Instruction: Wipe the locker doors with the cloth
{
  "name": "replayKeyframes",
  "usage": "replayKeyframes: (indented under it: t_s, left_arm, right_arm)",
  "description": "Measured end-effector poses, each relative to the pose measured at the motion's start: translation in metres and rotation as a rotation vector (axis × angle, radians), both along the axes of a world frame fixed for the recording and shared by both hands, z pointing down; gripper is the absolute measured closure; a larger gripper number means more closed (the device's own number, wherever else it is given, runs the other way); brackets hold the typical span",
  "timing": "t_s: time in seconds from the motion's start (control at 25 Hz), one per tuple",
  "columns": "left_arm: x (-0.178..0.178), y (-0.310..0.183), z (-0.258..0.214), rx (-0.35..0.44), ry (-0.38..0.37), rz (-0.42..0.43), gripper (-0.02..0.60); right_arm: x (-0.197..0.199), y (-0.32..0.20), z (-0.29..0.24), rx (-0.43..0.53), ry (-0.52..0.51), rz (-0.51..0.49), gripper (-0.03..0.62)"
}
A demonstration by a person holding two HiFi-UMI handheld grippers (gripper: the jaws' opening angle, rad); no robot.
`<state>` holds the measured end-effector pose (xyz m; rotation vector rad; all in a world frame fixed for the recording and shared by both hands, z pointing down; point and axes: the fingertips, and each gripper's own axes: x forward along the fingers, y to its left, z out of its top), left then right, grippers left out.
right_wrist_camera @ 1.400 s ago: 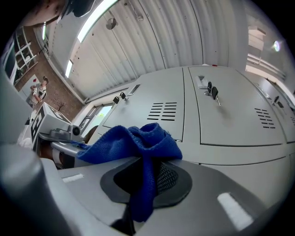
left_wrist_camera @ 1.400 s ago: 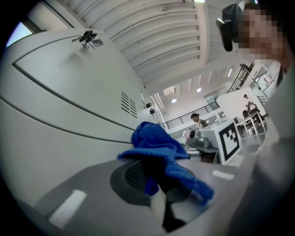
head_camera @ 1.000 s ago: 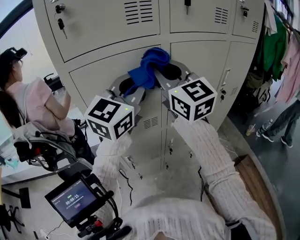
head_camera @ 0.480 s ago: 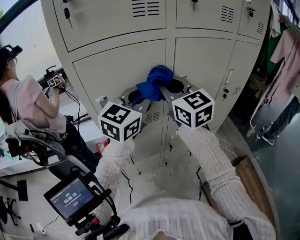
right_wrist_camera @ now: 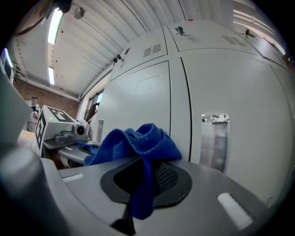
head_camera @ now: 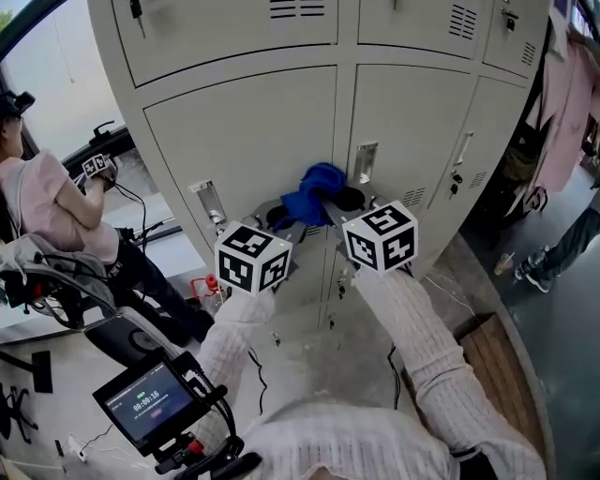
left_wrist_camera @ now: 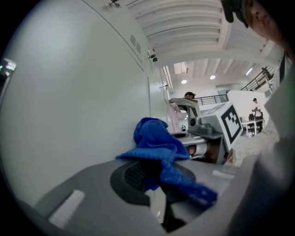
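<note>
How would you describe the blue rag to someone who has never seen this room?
Find the bank of pale grey lockers. Before its middle, the left gripper and right gripper meet, both pinching the cloth. It is a crumpled bright blue bunch, the only blue against plain grey metal.

I'm looking at a locker area inside a big industrial hall: grey metal lockers [head_camera: 244,131] with vents [head_camera: 466,21] and keys [head_camera: 137,9], clothes [head_camera: 567,103] hanging beside them, bare concrete floor [head_camera: 314,352], ribbed ceiling [right_wrist_camera: 106,32] with strip lights [right_wrist_camera: 54,25].
</note>
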<state>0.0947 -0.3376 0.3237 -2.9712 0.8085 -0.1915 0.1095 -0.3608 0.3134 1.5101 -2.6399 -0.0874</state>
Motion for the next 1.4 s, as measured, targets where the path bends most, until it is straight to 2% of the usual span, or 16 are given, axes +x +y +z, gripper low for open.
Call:
replayKeyframes:
  t_s: [0.2,0.4,0.72,0.92,1.12,1.24,1.4]
  left_arm:
    - [0.006,-0.005,0.048,-0.102,-0.029,-0.006,0.578]
    - [0.001,-0.006,0.087,-0.239,-0.021,0.012,0.578]
    - [-0.010,-0.001,0.142,-0.362,-0.072,-0.048,0.578]
    - [-0.008,0.000,0.165,-0.410,-0.087,-0.063,0.578]
    - [-0.012,0.002,0.178,-0.445,-0.055,-0.101,0.578]
    - [-0.020,0.004,0.180,-0.450,-0.057,-0.098,0.578]
    - [-0.012,0.001,0.179,-0.439,-0.056,-0.106,0.577]
  right_arm:
    - [0.006,-0.004,0.049,-0.095,-0.004,0.010,0.549]
    - [0.000,-0.001,0.086,-0.169,0.041,0.006,0.548]
    - [-0.015,0.005,0.135,-0.290,0.073,-0.029,0.548]
    - [-0.020,0.005,0.154,-0.346,0.084,-0.064,0.549]
    - [-0.027,0.005,0.167,-0.379,0.097,-0.068,0.548]
    - [-0.034,0.007,0.169,-0.392,0.092,-0.068,0.548]
    - [-0.026,0.004,0.168,-0.386,0.082,-0.063,0.548]
